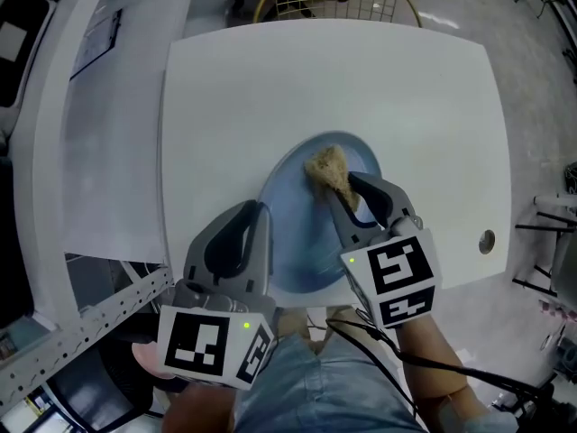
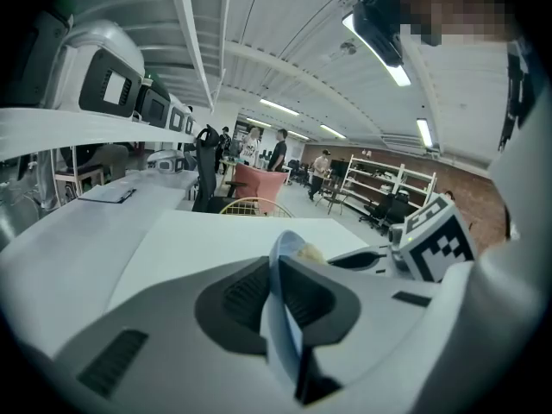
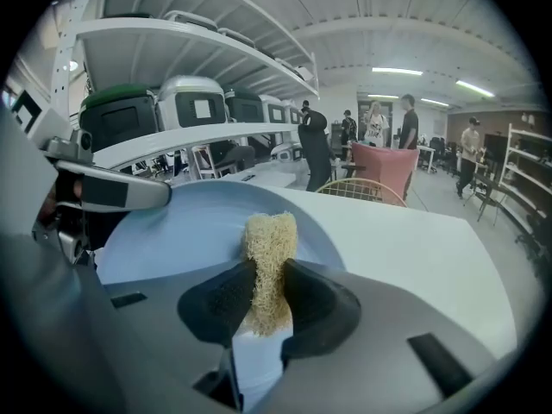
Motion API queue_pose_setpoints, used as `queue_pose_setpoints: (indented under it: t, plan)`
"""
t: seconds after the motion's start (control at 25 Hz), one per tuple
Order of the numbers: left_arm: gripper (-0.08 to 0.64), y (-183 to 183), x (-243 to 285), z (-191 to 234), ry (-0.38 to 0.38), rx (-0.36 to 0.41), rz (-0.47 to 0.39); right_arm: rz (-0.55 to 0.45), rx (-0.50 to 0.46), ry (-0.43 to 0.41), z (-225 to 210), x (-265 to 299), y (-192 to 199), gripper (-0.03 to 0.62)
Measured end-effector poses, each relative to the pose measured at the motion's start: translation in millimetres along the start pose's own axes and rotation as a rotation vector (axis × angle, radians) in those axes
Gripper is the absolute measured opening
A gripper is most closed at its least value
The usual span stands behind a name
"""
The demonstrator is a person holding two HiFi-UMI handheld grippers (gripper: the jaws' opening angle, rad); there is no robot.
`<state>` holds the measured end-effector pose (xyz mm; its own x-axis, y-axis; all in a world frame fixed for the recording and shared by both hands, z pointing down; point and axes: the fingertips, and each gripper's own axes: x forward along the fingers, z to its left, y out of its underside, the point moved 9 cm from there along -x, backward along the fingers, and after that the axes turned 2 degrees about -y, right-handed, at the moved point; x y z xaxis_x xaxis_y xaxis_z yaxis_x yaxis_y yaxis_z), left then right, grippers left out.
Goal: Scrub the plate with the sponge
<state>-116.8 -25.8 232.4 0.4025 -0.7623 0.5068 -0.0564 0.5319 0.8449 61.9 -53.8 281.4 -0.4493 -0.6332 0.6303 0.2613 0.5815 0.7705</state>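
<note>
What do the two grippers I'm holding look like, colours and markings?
The left claw and right claw are light grey moulded shells with dark ribbed pads inside. Behind each sits a white marker cube with black square patterns and a small green light. Black cables trail from the right one.

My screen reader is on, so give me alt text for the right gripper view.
The right gripper is shut on a tan sponge, its tip over a blue plate. The left gripper clamps the plate's left rim; a white table and shelves lie beyond.
</note>
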Motion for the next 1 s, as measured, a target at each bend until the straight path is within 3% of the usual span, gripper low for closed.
queue_pose_setpoints:
  t: [0.48, 0.76, 1.0]
  plan:
    - [0.035, 6, 0, -1, -0.025, -0.008, 0.014, -0.021, -0.083, -0.151, 47, -15, 7, 0.106]
    - [0.035, 7, 0, -3, -0.038, -0.001, 0.02, 0.003, -0.05, -0.226, 60, -26, 34, 0.106]
    - [0.035, 9, -3, -6, -0.036, 0.013, 0.026, 0.047, -0.022, -0.22, 54, -34, 57, 0.106]
